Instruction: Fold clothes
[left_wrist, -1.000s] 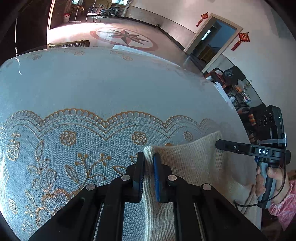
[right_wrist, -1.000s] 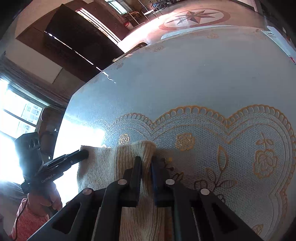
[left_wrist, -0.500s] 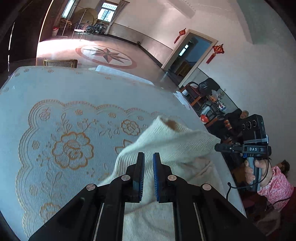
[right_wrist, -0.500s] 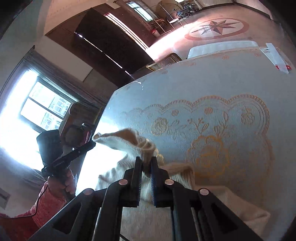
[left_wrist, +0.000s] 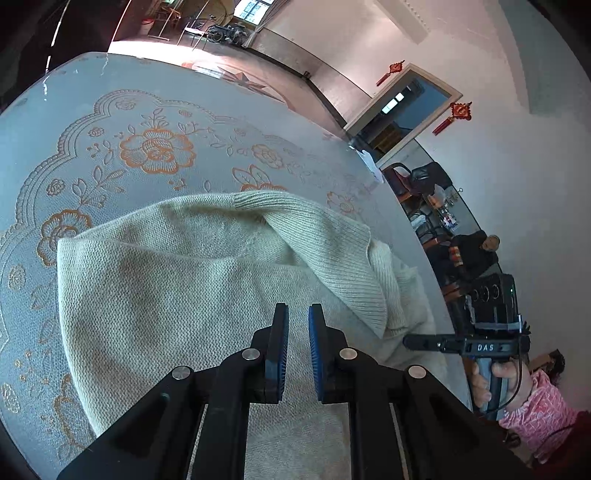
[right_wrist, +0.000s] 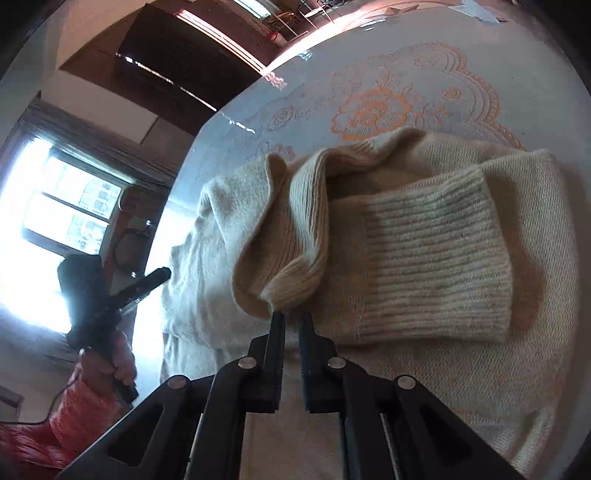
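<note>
Cream knit sweater (left_wrist: 177, 295) lies on the bench (left_wrist: 74, 110), over a lace cloth with orange flowers (left_wrist: 157, 149); it sits at the near right part of the bench, spreading toward the near edge. Long axis hard to fix, the garment being bunched; in the right wrist view a ribbed cuff (right_wrist: 436, 266) lies flat on the body, sleeve running left to right, cuff end to the right; a ribbed fold (right_wrist: 306, 229) stands up beside it.

Left tongs (left_wrist: 297, 314) have just been opening; a narrow gap shows, no cloth in it. Right tongs (right_wrist: 291, 319) likewise just opening; tips meet the ribbed fold, though actual pinch cannot be told.

Sweater's near part hidden under both tongs; neckline not made out.
</note>
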